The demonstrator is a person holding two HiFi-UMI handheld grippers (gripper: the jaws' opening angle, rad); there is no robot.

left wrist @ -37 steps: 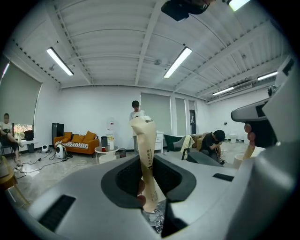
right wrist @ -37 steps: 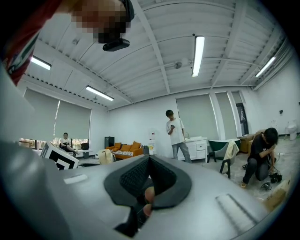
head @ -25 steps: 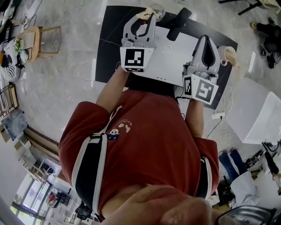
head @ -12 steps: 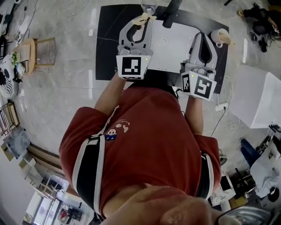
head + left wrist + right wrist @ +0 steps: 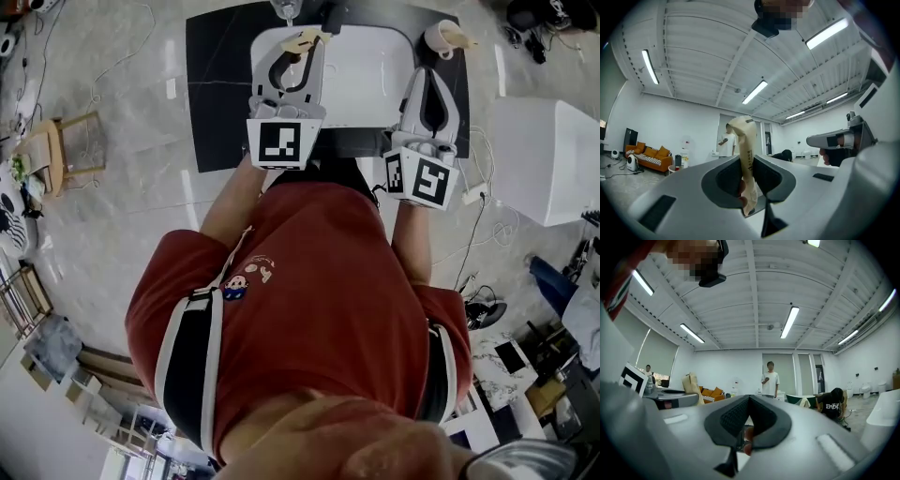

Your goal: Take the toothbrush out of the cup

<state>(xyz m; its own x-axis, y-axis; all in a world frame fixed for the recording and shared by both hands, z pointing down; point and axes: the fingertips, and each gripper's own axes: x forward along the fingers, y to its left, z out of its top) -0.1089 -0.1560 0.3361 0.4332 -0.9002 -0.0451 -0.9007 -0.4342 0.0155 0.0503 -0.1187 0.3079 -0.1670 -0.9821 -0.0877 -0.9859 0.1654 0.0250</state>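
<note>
My left gripper (image 5: 302, 42) is shut on a long cream paper-wrapped packet (image 5: 306, 38), perhaps a wrapped toothbrush. In the left gripper view the packet (image 5: 746, 150) stands up between the jaws of that gripper (image 5: 750, 190). A clear glass (image 5: 286, 9) stands just beyond it at the table's far edge. My right gripper (image 5: 429, 77) is shut with nothing in it, and the right gripper view shows its pads (image 5: 740, 420) pressed together. A white cup (image 5: 436, 36) with a cream thing poking from it sits beyond the right gripper. Both grippers hover over a white board (image 5: 361, 75) on the black table (image 5: 211, 94).
A black object (image 5: 333, 11) lies at the board's far edge. A white box (image 5: 544, 159) stands on the right, with a wooden stool (image 5: 61, 155) on the left and a power strip (image 5: 469, 197) with cables on the floor. A person (image 5: 769, 378) stands across the room.
Both grippers have swung sideways over the table and now sit squarely over the white board. The left gripper still holds the cream packet and the right stays closed.
</note>
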